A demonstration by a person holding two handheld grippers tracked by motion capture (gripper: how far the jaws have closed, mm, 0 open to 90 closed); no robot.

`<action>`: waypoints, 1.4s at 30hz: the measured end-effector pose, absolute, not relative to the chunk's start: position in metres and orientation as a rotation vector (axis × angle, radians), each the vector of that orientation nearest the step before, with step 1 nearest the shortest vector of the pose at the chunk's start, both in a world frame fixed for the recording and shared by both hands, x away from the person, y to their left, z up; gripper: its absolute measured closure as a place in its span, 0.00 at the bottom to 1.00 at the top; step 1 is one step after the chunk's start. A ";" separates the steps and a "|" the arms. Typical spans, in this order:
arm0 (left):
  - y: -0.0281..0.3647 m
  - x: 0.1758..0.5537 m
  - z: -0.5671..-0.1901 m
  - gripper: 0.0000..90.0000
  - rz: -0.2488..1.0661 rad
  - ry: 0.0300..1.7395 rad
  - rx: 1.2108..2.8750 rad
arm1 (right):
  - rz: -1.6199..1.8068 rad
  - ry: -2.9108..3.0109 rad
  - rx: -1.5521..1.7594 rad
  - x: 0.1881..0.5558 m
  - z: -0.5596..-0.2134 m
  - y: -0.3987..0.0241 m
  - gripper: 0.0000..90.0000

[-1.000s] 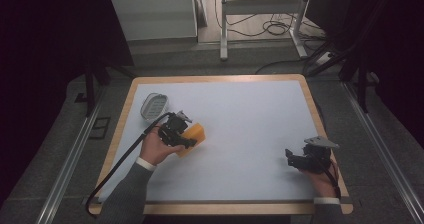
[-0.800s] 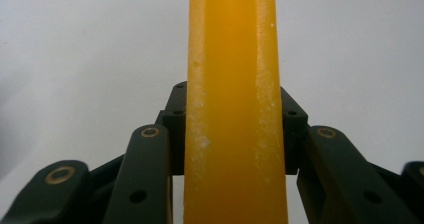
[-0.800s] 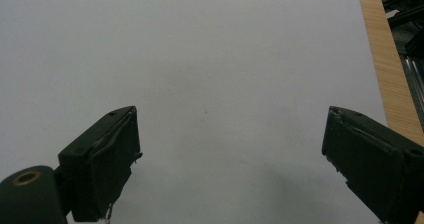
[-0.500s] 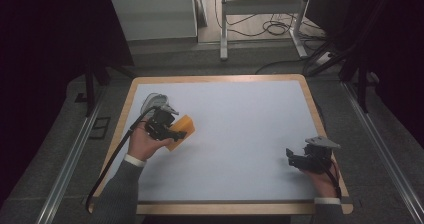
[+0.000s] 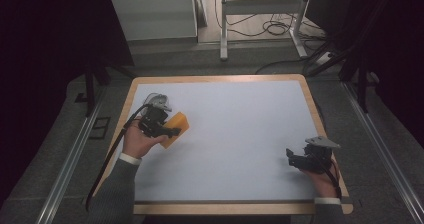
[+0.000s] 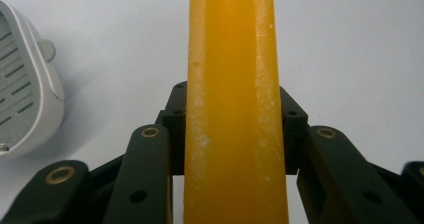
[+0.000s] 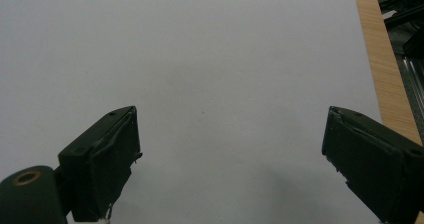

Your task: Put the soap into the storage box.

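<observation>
In the high view, the left gripper (image 5: 172, 130) sits near the left edge of the pale grey table mat (image 5: 235, 134), its jaws clamped on a flat orange-yellow waxy bar, probably soap (image 5: 176, 128), which juts out to the right just above the mat; just behind the gripper lies a light grey slotted plastic dish (image 5: 159, 101). The right gripper (image 5: 292, 156) rests low near the right edge of the mat, well apart from the bar, with nothing between its jaws. In the left gripper view, the bar (image 6: 232, 104) stands on edge between the two black pads (image 6: 175, 129), which press on its broad faces, and the slotted dish (image 6: 25, 99) lies off to the left, close by. The surface of the bar looks slick and flaky, so it could slide out of the pads if the hand tilts or jolts, and it might land beside the dish rather than in it, since the dish sits off to the side of the jaws. In the right gripper view, the jaws stand wide apart over bare mat (image 7: 225, 74), with the wooden table rim (image 7: 380, 54) at the right.
</observation>
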State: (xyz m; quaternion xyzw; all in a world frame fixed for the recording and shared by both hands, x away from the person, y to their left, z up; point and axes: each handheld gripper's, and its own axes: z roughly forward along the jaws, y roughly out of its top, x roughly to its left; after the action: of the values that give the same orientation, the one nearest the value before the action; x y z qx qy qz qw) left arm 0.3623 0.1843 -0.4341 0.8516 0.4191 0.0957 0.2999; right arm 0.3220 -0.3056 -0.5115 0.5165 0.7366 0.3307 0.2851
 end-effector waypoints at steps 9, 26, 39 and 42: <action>0.194 0.374 -0.435 0.68 0.255 1.156 2.237 | 0.883 1.968 1.383 0.322 -0.512 -0.306 0.09; 0.204 0.387 -0.434 0.68 0.253 1.193 2.223 | 0.888 1.971 1.364 0.320 -0.509 -0.303 0.09; 0.207 0.401 -0.424 0.68 0.263 1.215 2.215 | 0.886 1.973 1.365 0.320 -0.509 -0.303 0.09; 0.207 0.403 -0.422 0.68 0.270 1.217 2.220 | 0.888 1.971 1.366 0.320 -0.509 -0.303 0.09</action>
State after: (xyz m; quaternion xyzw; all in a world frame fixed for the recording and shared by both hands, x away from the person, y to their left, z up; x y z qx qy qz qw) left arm 0.4029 0.2072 -0.4225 0.8335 0.4570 0.1015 0.2933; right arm 0.3203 -0.3028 -0.5088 0.5115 0.7382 0.3324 0.2879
